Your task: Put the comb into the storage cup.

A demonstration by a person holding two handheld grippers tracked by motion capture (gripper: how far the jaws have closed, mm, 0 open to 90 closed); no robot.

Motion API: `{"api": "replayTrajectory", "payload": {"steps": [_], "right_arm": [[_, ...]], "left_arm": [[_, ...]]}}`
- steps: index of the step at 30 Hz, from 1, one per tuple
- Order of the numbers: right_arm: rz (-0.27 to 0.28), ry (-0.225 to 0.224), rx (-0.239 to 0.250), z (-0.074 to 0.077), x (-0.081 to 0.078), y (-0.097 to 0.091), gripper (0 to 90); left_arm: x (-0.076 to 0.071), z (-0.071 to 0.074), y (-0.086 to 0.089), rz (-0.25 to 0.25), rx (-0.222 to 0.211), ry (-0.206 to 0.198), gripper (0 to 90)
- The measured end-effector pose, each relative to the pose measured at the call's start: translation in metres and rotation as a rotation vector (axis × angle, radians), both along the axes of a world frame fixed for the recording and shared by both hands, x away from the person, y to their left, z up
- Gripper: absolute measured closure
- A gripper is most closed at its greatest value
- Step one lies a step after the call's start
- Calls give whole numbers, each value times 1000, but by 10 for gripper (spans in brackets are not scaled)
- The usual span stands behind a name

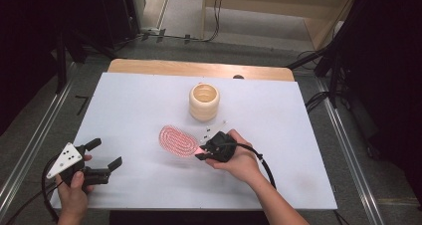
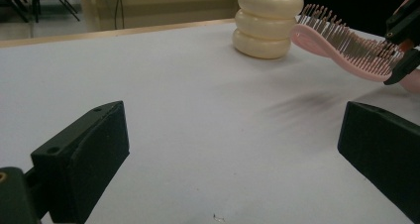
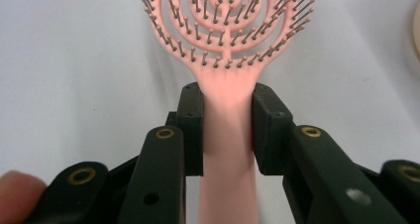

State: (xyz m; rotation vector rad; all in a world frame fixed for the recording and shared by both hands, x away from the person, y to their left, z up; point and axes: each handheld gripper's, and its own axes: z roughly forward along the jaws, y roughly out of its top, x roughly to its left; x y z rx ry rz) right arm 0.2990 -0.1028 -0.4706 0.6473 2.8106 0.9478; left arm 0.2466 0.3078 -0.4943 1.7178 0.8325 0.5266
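Above the bench [image 1: 124, 100], our right gripper [image 1: 201, 153] has its fingers clamped on the brush [image 1: 176, 141] handle, near the cup [image 1: 204, 101]; left gripper [image 1: 104, 158] idles open. Next, we'd judge, carry it cupward and tip it upright.

Dim room around a white-topped table

White table top [image 1: 134, 105] with a wooden far edge [image 1: 199, 67]; grey floor [image 1: 259, 43] beyond, crossed by cables [image 1: 216, 16]; pale wooden furniture [image 1: 318, 11] far right; metal rails [image 1: 30, 150] either side; dark surroundings.
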Motion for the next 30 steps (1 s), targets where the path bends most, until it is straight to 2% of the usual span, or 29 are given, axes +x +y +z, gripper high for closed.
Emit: {"api": "replayTrajectory", "payload": {"steps": [1,7,9,12,15,19,21,24,26,30], "right_arm": [[0,0,0,0,0,0,682],[-29,-20,72,2,-5,-12,682],[-33,-28,98,2,-6,-15,682],[-42,-43,125,3,-9,-21,682],[-60,-64,169,3,-11,-28,682],[-92,-88,203,2,-13,-35,682],[-105,-89,242,1,-15,-39,682],[-116,-119,251,0,-21,-41,682],[-116,-121,255,0,-22,-41,682],[-121,-127,267,0,-24,-42,682]], "left_arm": [[0,0,0,0,1,0,0],[0,1,-1,7,3,-5,0],[-2,1,-3,28,34,-17,0],[-2,2,-8,24,75,-29,0],[-3,3,-11,28,98,-31,0],[-2,6,-15,29,81,-23,0],[-3,9,-20,18,72,-19,0],[-4,16,-32,-25,64,-18,0],[-5,20,-40,-52,65,-8,0],[-7,30,-56,-86,54,-21,0]]}}
